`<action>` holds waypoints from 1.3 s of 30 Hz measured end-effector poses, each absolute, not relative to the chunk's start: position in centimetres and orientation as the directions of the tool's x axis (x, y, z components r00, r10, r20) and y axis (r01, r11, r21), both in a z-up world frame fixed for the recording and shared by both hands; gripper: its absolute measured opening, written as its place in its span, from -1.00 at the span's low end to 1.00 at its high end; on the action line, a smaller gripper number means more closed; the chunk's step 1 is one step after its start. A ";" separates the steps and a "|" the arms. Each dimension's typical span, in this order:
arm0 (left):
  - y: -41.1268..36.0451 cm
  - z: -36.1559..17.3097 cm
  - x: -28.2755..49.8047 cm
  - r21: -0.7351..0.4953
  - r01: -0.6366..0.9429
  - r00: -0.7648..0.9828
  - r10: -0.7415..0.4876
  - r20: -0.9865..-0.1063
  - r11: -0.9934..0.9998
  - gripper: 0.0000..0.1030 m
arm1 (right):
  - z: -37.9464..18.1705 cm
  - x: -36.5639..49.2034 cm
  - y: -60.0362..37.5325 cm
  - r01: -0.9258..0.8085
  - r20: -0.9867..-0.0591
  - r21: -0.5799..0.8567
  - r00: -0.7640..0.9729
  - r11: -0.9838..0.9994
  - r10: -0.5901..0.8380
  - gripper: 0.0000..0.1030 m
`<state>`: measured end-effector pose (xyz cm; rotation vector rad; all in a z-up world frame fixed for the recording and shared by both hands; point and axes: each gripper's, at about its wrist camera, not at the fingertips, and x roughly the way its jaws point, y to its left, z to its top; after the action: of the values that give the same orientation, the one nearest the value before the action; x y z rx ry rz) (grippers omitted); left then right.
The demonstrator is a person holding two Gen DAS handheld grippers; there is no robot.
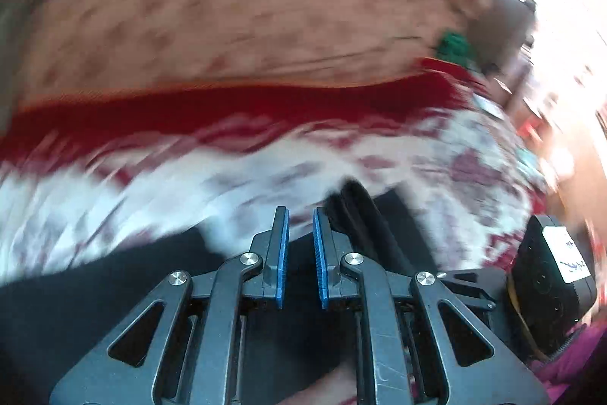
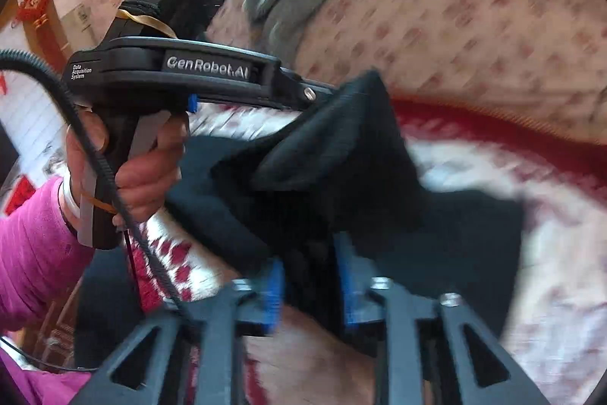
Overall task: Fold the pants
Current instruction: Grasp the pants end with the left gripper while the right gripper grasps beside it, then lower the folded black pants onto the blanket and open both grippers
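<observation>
Black pants point(image 2: 341, 177) bunching above red-white bedspread point(image 2: 550, 291). Right gripper point(image 2: 309, 285) fingers clamping pants. Left gripper point(image 1: 301, 257) fingers standing apart, gripping nothing; long axis unclear.

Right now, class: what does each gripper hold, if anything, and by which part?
The right gripper grips the black pants by a bunched, lifted fold. The left gripper shows a gap between its pads; its tips are buried in the cloth, so its hold cannot be told.

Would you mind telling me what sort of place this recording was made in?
Probably a bedroom at home: the pants lie on a red-and-white bedspread, with a patterned quilt behind and a red knot ornament on the wall.
</observation>
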<state>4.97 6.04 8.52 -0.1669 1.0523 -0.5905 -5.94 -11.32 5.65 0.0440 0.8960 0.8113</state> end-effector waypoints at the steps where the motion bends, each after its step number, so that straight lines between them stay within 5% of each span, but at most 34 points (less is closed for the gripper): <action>1: 7.1 8.1 4.7 -0.420 0.350 0.360 -0.534 -0.765 0.837 -0.80 | 5.3 -5.8 -11.0 -0.609 -0.680 0.374 0.333 0.700 0.653 -0.20; 7: 10.9 8.0 1.9 -0.474 0.288 0.409 -0.555 -0.725 0.832 -0.80 | 7.3 -6.6 -12.8 -0.579 -0.608 0.479 0.323 0.659 0.725 -0.20; 11: 10.9 8.8 0.3 -0.478 0.287 0.435 -0.558 -0.707 0.830 -0.38 | 9.5 -6.3 -17.6 -0.489 -0.499 0.584 0.413 0.648 0.762 -0.08; 14: 9.9 9.7 -1.2 -0.496 0.311 0.444 -0.586 -0.678 0.810 -0.33 | 9.9 -5.7 -20.4 -0.413 -0.476 0.628 0.466 0.659 0.746 -0.01; 39: 4.3 5.2 -3.0 -0.344 0.226 0.469 -0.412 -0.781 0.911 -0.33 | 6.5 -4.3 -18.8 -0.292 -0.726 0.356 0.512 0.888 0.459 -0.01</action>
<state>-3.03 4.27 5.18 -0.2036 1.0102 -0.3940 -4.32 -18.80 6.47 0.1975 0.9297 0.4556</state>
